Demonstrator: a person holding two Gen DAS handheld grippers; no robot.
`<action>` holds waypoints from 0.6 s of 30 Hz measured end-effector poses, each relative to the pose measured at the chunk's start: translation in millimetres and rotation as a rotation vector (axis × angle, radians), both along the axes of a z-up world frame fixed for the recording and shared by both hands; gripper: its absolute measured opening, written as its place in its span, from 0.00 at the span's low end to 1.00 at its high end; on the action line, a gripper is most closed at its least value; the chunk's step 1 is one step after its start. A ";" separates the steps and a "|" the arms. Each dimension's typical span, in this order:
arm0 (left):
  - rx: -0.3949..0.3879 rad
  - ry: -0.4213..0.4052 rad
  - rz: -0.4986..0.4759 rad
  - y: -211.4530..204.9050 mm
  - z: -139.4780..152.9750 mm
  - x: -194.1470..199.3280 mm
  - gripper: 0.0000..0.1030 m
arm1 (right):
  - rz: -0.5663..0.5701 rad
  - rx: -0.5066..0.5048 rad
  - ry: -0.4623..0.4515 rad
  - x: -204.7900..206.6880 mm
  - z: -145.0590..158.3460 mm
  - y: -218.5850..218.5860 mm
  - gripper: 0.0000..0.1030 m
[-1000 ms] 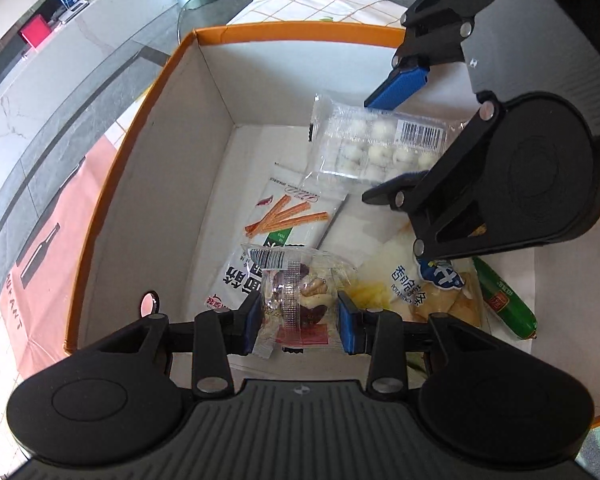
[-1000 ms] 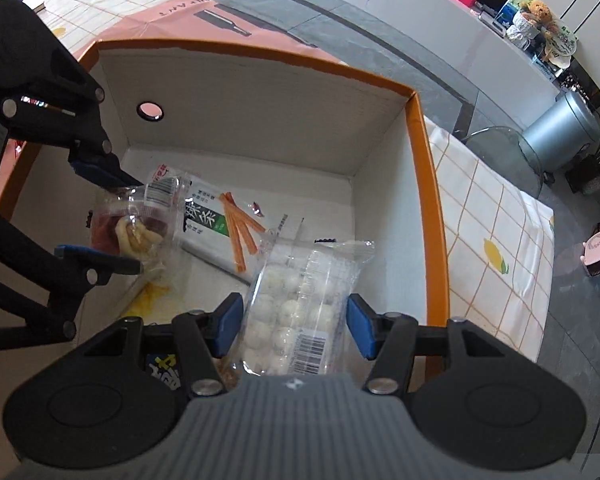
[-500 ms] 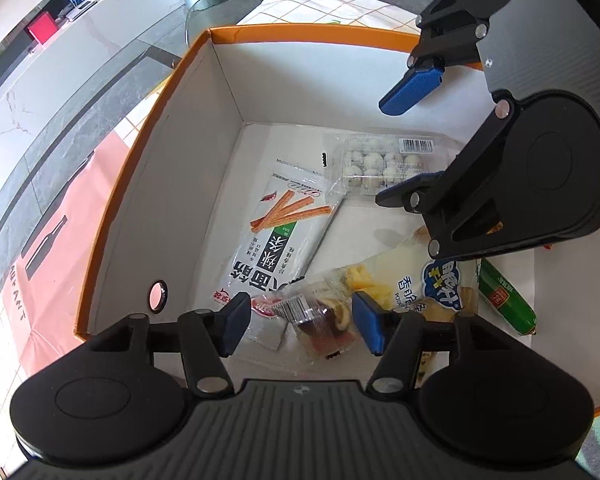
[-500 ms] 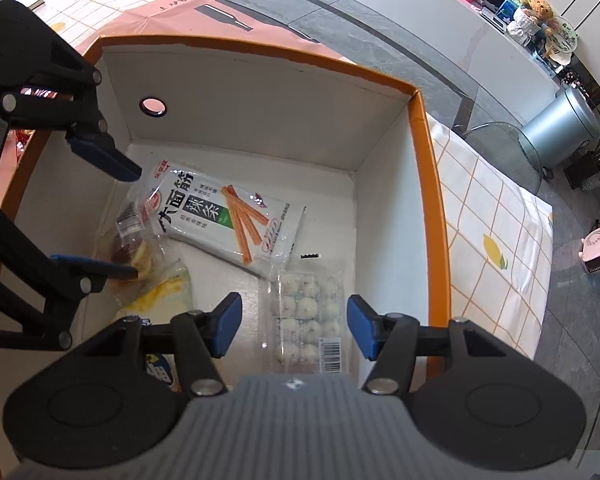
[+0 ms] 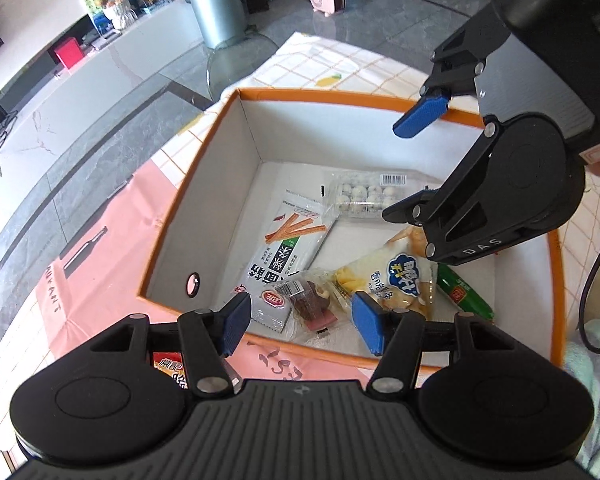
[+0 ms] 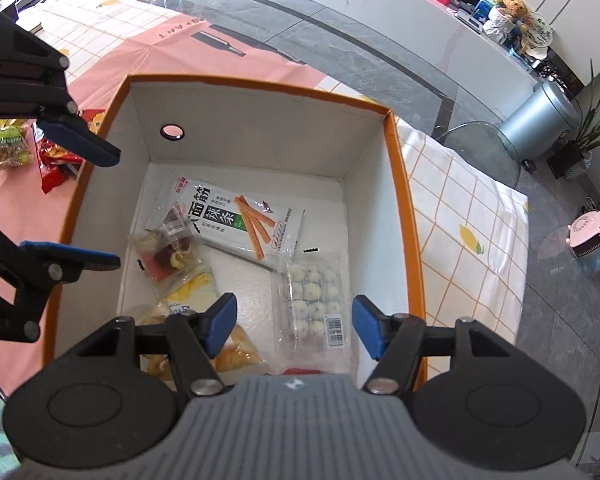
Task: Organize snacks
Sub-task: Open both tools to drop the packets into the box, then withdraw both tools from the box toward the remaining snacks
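Both grippers have lifted clear of the box [image 5: 188, 200] since a second ago, fingers spread and holding nothing: left gripper [image 5: 302, 326], right gripper [image 6: 292, 326]. The date pack [image 5: 310, 304] and ball tray [image 6: 314, 300] now lie inside, beside the strip packet [image 6: 236, 220]. More snacks [image 6: 56, 160] remain on the tabletop [image 6: 12, 208].

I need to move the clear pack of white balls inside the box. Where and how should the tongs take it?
Probably across its short width near the middle. The clear pack of white balls lies flat and apart from the other snacks, close to the box wall, so come straight down from above with the open right tongs.
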State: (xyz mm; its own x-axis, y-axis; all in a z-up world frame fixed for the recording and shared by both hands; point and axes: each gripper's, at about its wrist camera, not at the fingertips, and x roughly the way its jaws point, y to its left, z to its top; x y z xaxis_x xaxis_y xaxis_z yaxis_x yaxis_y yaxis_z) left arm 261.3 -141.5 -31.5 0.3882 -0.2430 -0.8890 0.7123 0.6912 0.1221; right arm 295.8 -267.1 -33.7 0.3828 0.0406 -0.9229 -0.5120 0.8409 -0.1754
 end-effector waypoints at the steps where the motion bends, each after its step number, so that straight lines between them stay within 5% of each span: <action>1: -0.011 -0.010 0.006 3.0 4.2 -4.0 0.67 | -0.008 0.003 -0.006 -3.3 3.8 1.0 0.60; 10: -0.097 -0.137 0.097 39.1 40.2 -49.3 0.67 | -0.090 0.078 -0.098 -48.3 34.0 16.3 0.64; 18: -0.174 -0.268 0.234 83.3 54.0 -100.2 0.67 | -0.224 0.288 -0.208 -103.8 48.3 35.6 0.65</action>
State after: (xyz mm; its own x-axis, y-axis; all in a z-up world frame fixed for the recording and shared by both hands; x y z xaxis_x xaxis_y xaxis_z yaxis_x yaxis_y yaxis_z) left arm 161.1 -58.2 22.6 0.6639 -0.2581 -0.7019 0.4914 0.8580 0.1493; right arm 191.9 -231.5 14.6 0.5886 0.1798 -0.7882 -0.2890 0.9573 0.0026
